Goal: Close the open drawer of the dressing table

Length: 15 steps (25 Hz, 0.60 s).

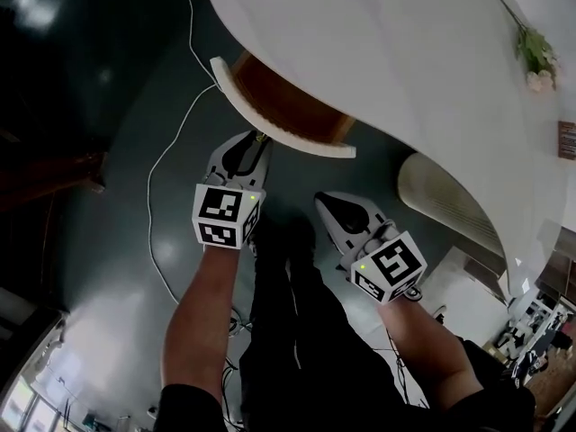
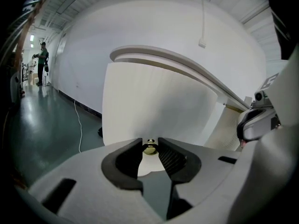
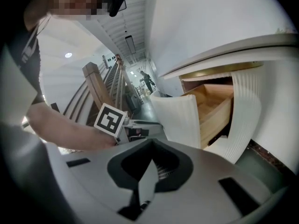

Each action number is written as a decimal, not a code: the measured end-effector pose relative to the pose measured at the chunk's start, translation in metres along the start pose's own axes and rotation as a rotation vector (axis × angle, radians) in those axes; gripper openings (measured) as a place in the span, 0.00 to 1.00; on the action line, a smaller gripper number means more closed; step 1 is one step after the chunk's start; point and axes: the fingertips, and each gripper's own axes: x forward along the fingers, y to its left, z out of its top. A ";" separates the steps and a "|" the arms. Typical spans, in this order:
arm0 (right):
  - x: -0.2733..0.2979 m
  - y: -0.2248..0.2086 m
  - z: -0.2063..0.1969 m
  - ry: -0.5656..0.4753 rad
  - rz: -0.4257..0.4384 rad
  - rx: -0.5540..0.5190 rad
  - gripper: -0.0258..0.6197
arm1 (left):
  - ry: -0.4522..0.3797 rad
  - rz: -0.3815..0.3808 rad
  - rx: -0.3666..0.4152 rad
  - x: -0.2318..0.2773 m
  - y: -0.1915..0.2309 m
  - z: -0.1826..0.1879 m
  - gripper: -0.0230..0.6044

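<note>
Your left gripper (image 1: 258, 140) is at the near face of the drawer (image 1: 290, 104). Its jaws are partly closed, with the tips pinching the small brass knob (image 2: 150, 148) from both sides. The drawer stands well out from under the white top of the dressing table (image 1: 387, 52), towards you, and its wooden inside is open to view. The job looks to be at its start: you have the grip, but the push is not yet made.

Push straight along the line the drawer slides on, towards the far side. The knob is small and round and would likely slip if you twist or lever on it. The ribbed drawer front (image 2: 154, 101) is curved, so an off-centre shove could skew the drawer in its opening. Aim through the knob and go slowly as the front nears the table's edge.

To the right, your right gripper (image 1: 324, 203) hangs near you, well apart from the drawer. Its jaws are together with nothing between them. Leave it out of the gap where the drawer front will meet the fluted side panel (image 3: 245, 120).
</note>
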 end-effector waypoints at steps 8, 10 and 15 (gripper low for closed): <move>-0.009 -0.012 0.001 -0.005 -0.015 0.006 0.05 | -0.045 -0.027 0.008 0.023 -0.006 0.013 0.22; -0.011 -0.015 0.000 -0.003 -0.022 0.005 0.05 | -0.053 -0.022 0.003 0.027 -0.004 0.017 0.22; -0.017 -0.026 -0.009 0.002 -0.044 0.024 0.05 | -0.057 -0.023 0.004 0.041 -0.007 0.023 0.22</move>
